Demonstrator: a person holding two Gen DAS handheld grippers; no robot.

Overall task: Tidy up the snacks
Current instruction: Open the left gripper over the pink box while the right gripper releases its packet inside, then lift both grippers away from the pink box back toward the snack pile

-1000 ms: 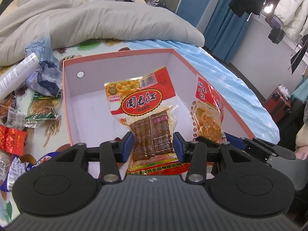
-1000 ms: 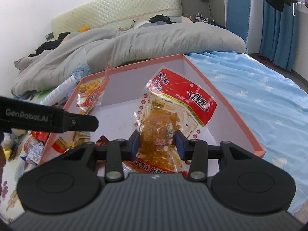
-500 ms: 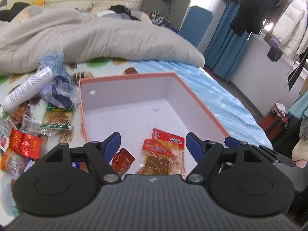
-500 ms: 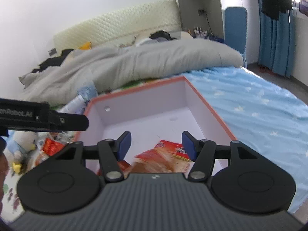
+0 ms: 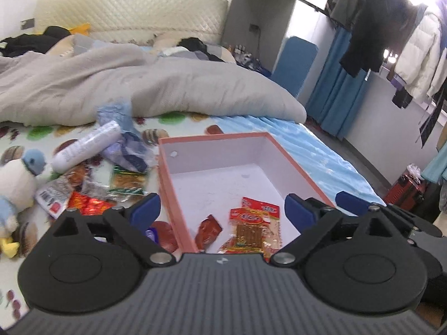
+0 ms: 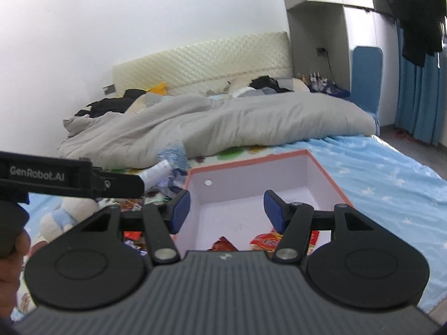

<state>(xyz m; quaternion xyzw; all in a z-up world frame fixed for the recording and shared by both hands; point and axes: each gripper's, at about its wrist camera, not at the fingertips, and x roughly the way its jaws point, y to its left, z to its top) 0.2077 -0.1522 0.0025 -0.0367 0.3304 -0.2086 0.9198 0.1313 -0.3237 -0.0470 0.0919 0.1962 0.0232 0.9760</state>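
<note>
An orange-rimmed white box (image 5: pixel 164 164) lies on the bed; it also shows in the right wrist view (image 6: pixel 324 167). Inside its near end lie red snack packets (image 5: pixel 252 223) and a small dark red packet (image 5: pixel 208 230); the red packets also show in the right wrist view (image 6: pixel 262 241). My left gripper (image 5: pixel 222 210) is open and empty above the box's near left corner. My right gripper (image 6: pixel 226 209) is open and empty above the box's near end. Loose snack packets (image 5: pixel 92 195) lie on the bed left of the box.
A white tube (image 5: pixel 86 146), a crumpled blue bag (image 5: pixel 125 150) and a plush toy (image 5: pixel 16 184) lie left of the box. A grey duvet (image 5: pixel 139 89) lies behind. The bed's right edge (image 5: pixel 360 178) drops to the floor by a red suitcase (image 5: pixel 405 192).
Both grippers opened and let go of their snack packets, which now lie in the box. Both grippers have since risen and pulled back, the left one shifting left.
</note>
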